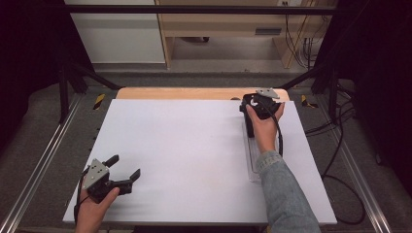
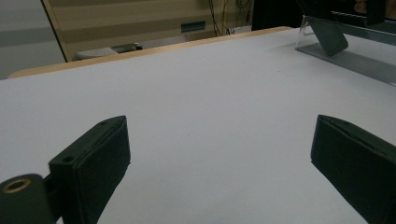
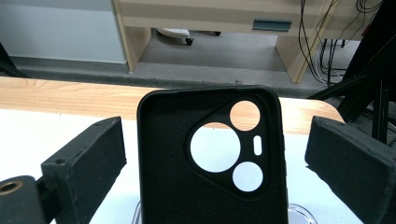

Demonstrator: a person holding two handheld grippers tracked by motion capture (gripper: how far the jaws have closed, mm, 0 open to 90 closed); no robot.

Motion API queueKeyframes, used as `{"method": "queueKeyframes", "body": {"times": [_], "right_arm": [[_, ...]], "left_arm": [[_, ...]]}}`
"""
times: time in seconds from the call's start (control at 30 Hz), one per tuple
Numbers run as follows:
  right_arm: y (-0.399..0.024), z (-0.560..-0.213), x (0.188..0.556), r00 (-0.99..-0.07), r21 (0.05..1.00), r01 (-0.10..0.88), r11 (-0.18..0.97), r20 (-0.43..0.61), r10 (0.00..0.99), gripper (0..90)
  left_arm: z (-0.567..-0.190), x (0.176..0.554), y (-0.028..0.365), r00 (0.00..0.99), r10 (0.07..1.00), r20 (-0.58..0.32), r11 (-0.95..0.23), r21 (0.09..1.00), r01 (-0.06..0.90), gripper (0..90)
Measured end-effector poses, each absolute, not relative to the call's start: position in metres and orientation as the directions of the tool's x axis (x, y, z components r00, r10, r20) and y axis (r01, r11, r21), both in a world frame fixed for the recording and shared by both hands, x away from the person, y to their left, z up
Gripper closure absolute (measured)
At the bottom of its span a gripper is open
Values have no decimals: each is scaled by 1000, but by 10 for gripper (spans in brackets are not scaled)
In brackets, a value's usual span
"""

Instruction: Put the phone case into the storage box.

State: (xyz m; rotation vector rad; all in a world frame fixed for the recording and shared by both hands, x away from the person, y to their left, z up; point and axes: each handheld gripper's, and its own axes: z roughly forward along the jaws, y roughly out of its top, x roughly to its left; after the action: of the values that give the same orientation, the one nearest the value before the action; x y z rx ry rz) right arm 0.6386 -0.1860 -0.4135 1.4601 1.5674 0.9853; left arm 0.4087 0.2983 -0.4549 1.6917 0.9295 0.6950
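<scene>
Two grippers work a white worktop (image 1: 184, 160): the right gripper (image 3: 215, 154), at the far right edge, has its jaws spread wide on either side of a black phone case (image 3: 210, 158), not yet touching it. It stands upright in a clear plastic stand (image 1: 252, 160), camera cutouts at the top. Likely light, flexible and slightly grippy, it is best pinched across its side rims. The left gripper (image 1: 124, 170) rests open near the front left corner, empty.
</scene>
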Motion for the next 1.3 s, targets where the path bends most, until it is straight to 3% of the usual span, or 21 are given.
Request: {"method": "queueKeyframes", "body": {"times": [1.3], "right_arm": [[-192,-389,623,-132,927,371,48,1,991,79]], "left_arm": [[-455,409,298,533,846,2,-158,956,248,51]]}}
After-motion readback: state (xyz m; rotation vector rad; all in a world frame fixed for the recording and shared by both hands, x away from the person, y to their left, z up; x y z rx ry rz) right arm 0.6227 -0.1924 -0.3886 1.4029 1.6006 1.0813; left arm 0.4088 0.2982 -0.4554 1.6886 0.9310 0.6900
